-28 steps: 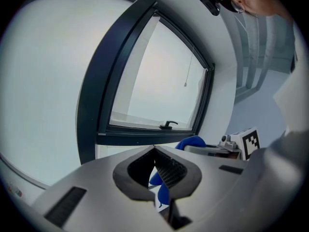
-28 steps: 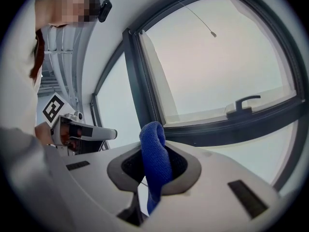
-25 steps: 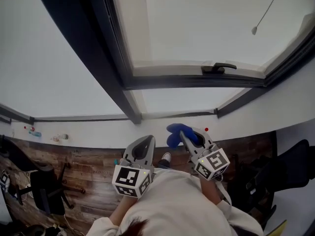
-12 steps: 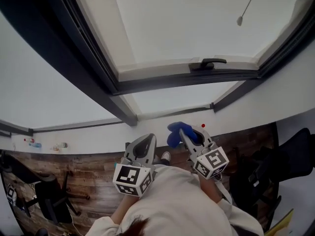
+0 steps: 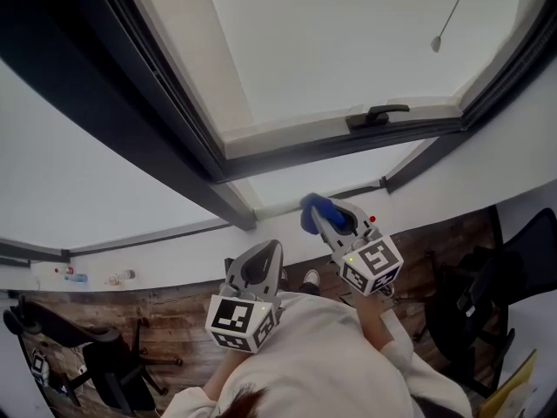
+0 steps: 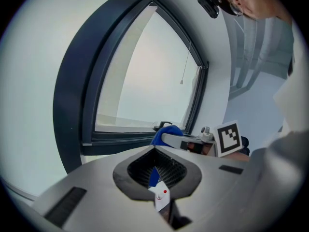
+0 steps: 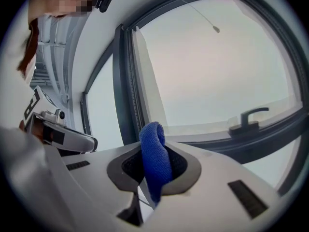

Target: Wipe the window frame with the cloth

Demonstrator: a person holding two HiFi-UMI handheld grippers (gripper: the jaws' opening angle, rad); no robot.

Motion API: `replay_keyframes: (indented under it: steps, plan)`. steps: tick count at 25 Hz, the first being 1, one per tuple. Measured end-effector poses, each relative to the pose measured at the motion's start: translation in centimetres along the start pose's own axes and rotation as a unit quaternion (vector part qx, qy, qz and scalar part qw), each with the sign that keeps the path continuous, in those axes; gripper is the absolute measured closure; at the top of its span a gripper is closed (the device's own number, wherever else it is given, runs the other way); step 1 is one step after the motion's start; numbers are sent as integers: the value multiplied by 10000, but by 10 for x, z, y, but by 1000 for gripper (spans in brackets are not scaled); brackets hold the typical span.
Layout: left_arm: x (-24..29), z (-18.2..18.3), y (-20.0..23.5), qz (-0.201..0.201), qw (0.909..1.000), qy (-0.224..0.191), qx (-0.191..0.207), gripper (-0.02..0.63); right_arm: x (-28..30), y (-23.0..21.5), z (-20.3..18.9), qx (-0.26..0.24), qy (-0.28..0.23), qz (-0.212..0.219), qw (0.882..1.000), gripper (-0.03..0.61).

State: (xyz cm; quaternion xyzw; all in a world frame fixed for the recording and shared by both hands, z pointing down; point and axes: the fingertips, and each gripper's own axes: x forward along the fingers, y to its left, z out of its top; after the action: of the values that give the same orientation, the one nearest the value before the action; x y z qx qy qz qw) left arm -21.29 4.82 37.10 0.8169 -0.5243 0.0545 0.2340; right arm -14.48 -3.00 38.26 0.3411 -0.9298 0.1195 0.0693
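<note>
A blue cloth (image 5: 313,211) sticks up folded from my right gripper (image 5: 329,219), which is shut on it. The cloth (image 7: 154,159) hangs just below the dark window frame (image 5: 331,146), apart from it, under the lower rail with the black handle (image 5: 376,114). The handle (image 7: 251,116) lies ahead and to the right of the cloth. My left gripper (image 5: 264,259) stays lower and to the left, jaws together, nothing held. From the left gripper view, the cloth (image 6: 166,130) and right gripper (image 6: 181,140) show ahead before the frame (image 6: 72,105).
A pull cord with a small weight (image 5: 436,43) hangs over the pane at upper right. The white sill wall (image 5: 174,259) runs below the frame. Wood floor (image 5: 174,320) and dark office chairs (image 5: 483,286) lie far below. The person's light sleeves fill the bottom.
My right gripper has lifted the cloth up closer to the window's lower rail. The left gripper has barely moved. The head view has shifted a little.
</note>
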Motion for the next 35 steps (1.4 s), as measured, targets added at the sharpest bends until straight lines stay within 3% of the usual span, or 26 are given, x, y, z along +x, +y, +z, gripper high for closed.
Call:
replay_keyframes:
  steps: [7,14,25,35]
  plan:
    - [-28,6,51,91,9999,-125,-47,608,112,30,6,-263,147,378,9988,534]
    - [-52,3,84,7,9999,-109,-116,608,194,41,-14,-755,540,168,9955,534]
    - [-69,-1,119,261,9985,-218,-431,608,228,50,-36,-1126,931,150,9892,534]
    - [-61,6,112,100,9993,-222,-287,609,224,46,-39,-1477,946,75,9845,534]
